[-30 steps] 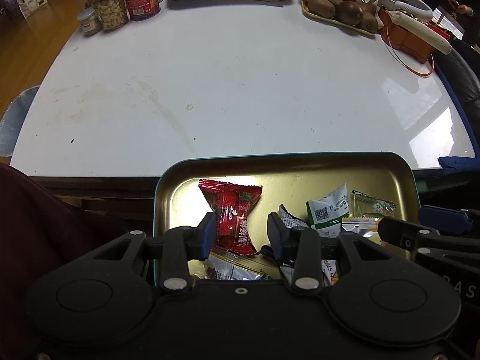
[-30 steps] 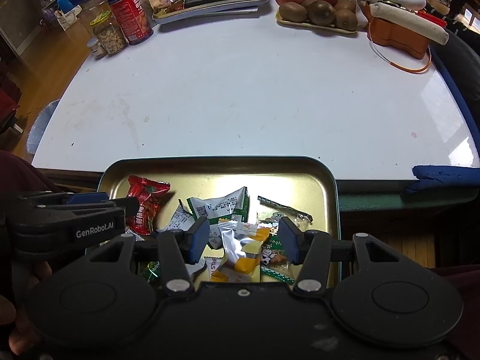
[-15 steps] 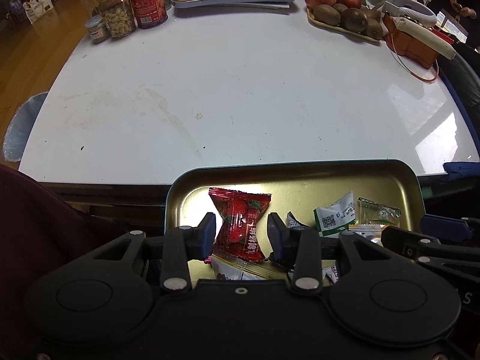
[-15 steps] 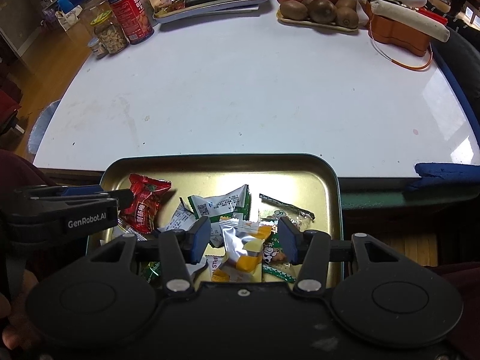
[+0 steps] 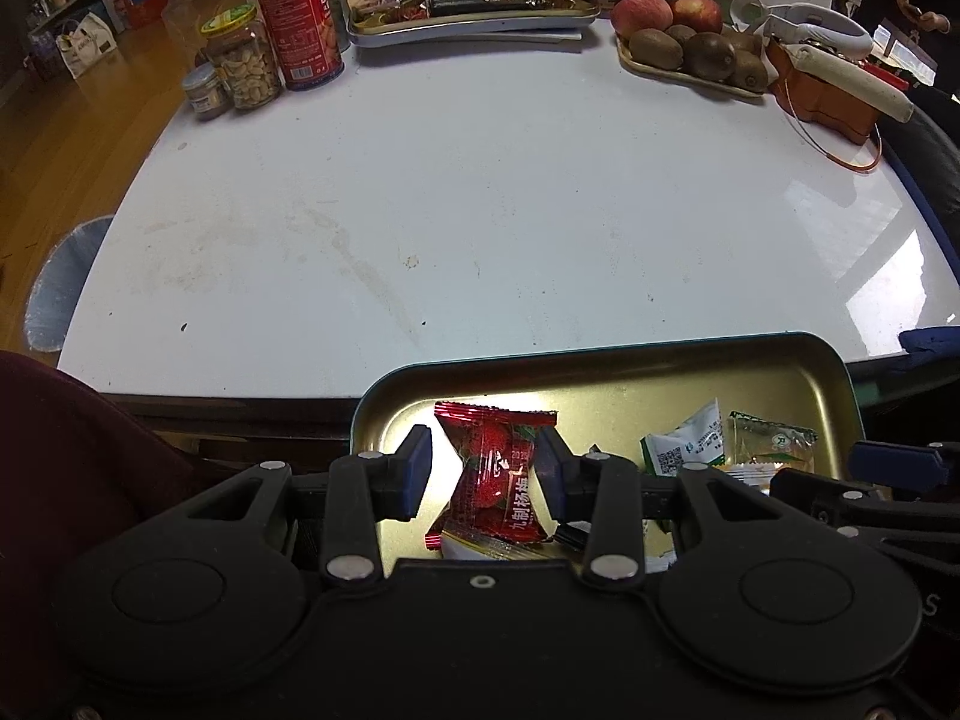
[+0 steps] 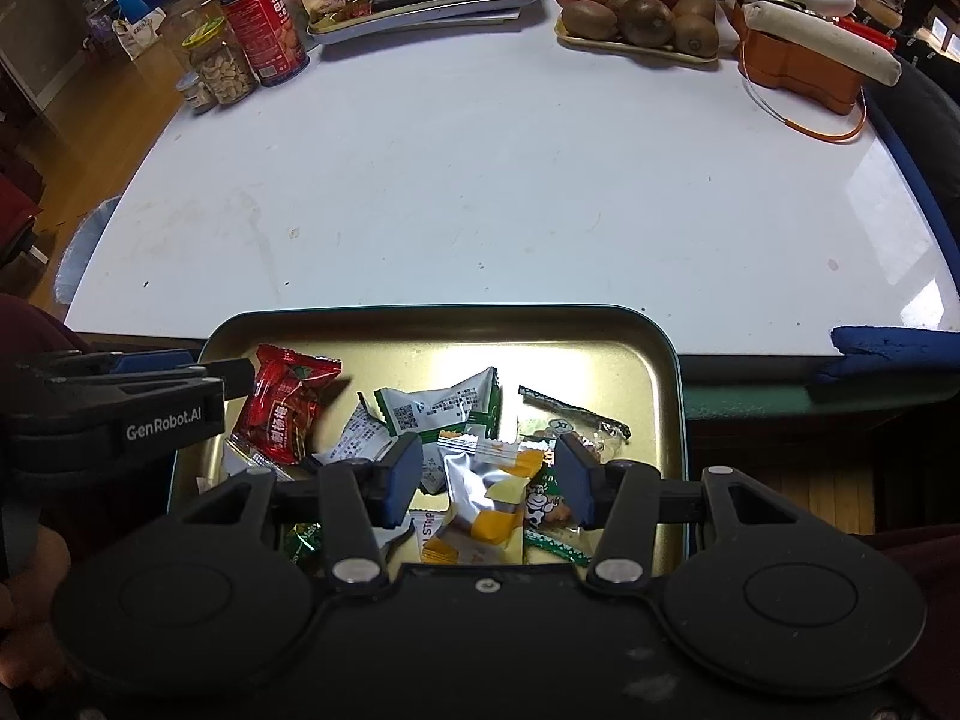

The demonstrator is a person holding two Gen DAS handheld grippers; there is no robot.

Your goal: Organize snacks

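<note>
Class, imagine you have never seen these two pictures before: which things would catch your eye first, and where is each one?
The gold tray at the near table edge stands out, heaped with snack packets, the red packet brightest, framed by the open left gripper. The right gripper hangs open over a silver and orange packet. Across the bare white table, a red can sits far left and a plate of fruit far right.
</note>
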